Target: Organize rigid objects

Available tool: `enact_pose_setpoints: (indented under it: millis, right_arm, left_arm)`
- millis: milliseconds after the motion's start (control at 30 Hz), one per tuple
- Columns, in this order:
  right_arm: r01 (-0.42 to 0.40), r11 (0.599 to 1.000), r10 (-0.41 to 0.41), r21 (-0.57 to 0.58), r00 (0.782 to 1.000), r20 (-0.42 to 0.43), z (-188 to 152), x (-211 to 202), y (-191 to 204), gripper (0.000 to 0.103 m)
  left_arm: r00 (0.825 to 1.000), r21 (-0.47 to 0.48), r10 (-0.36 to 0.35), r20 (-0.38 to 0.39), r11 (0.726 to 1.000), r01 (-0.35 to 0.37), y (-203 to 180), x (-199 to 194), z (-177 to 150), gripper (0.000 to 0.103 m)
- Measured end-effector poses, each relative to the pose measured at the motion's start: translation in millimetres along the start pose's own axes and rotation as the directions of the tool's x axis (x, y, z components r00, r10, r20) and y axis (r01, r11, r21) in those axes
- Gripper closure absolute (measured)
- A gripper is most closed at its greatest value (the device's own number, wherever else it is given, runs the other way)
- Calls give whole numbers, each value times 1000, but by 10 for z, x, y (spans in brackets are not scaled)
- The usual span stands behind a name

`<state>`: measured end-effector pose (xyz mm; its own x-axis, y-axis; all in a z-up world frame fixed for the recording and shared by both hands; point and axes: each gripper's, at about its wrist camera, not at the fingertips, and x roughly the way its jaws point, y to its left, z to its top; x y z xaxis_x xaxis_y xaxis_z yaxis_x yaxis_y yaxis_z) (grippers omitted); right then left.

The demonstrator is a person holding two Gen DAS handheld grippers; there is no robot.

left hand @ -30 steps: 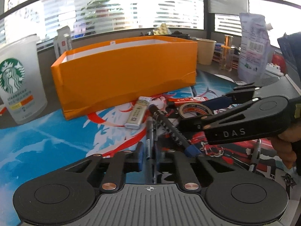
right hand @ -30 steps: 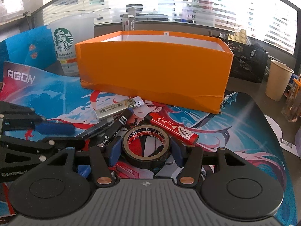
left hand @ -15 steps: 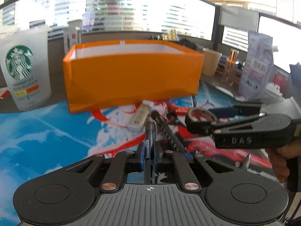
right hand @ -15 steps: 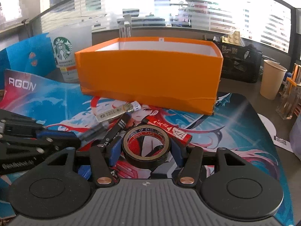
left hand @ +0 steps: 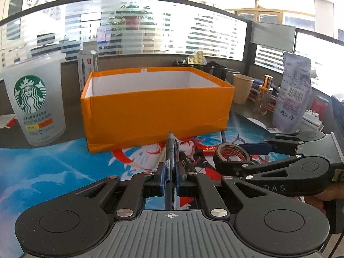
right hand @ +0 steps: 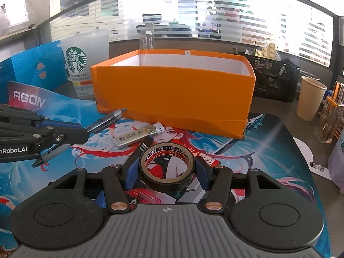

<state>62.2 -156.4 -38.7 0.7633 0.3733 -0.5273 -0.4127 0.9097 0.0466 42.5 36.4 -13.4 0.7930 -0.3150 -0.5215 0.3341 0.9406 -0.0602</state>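
An open orange box [left hand: 157, 109] with a white inside stands on the printed desk mat [left hand: 53, 167]; it also shows in the right wrist view [right hand: 174, 94]. My left gripper [left hand: 171, 172] is shut on a dark pen [left hand: 171, 150], held above the mat and pointing at the box; the pen also shows in the right wrist view [right hand: 105, 120]. My right gripper [right hand: 166, 167] is shut on a roll of black vinyl tape [right hand: 166, 165], lifted off the mat; the tape also shows in the left wrist view [left hand: 232, 152]. A silver lighter [right hand: 137, 136] and a black marker [right hand: 144, 146] lie on the mat.
A Starbucks cup [left hand: 35, 105] stands left of the box. A paper cup [left hand: 241, 88], a glass bottle [left hand: 263, 94] and a plastic pouch [left hand: 292, 94] stand to the right. A black mesh organizer [right hand: 273, 79] sits behind the box. A red stick [right hand: 206, 158] lies on the mat.
Both grippers have risen off the mat with the pen and the tape and now look over the box rim. The lighter and marker stay on the mat.
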Motion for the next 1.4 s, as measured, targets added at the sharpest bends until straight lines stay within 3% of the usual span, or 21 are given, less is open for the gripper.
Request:
enact_pose_setpoints:
  millis: [1400]
  right_arm:
    - [-34,998,42,-50,986,162,432,-444,182,51]
  left_arm:
    - [991,-6,26,134,1000,-25,11,-319,444,96]
